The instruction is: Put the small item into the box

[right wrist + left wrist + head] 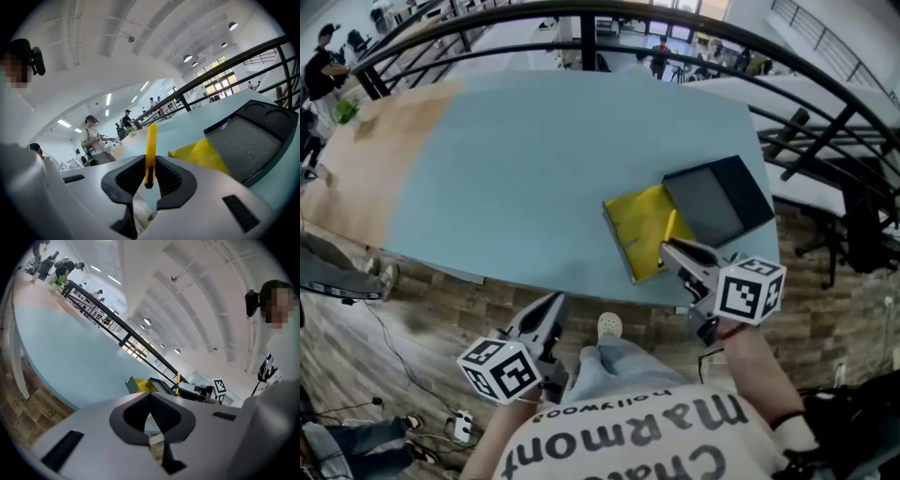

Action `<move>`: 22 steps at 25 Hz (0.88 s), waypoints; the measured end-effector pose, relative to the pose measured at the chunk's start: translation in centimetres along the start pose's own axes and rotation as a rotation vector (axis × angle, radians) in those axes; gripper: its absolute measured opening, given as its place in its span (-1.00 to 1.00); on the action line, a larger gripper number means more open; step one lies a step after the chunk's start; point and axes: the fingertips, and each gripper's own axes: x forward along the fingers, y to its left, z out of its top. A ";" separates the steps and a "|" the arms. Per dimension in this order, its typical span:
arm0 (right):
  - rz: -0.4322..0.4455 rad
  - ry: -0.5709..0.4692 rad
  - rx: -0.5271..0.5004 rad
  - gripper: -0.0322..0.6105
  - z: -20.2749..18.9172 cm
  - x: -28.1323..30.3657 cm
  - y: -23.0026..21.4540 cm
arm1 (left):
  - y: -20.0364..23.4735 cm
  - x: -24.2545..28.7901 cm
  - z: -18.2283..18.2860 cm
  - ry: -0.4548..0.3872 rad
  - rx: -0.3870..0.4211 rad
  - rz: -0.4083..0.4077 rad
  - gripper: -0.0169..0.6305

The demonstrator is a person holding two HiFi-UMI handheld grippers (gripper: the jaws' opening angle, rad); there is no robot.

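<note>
1. The small item, a thin yellow strip, is clamped between the jaws of the right gripper. One end is seated between the pads. The rest stands out past the jaw tips.
2. Its long axis runs along the jaws and points away from the person, toward the box.
3. In the head view, the item's free end overlaps the seam between the yellow half and the dark half of the box. Its height above the box cannot be read.
4. The box lies open on the right near part of the table, directly beyond the right gripper. The coming move is judged to be a short advance forward and down.
5. The left gripper hangs below the near table edge, well apart from the box. Its jaws are closed together with nothing between them.
6. The right gripper is the nearer one.
7. Count: one small item, one box in two joined halves, two grippers.
</note>
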 end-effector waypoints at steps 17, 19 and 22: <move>-0.049 0.143 0.070 -0.64 0.2 10.6 -10.0 | 5.9 11.6 3.8 0.096 -0.039 -0.022 -0.94; -0.055 0.190 0.049 -0.64 -0.5 11.2 -10.7 | 6.0 12.7 4.3 0.109 -0.026 -0.030 -0.94; -0.070 0.220 0.039 -0.64 -1.1 11.4 -11.5 | 6.1 13.9 4.6 0.126 -0.018 -0.037 -0.94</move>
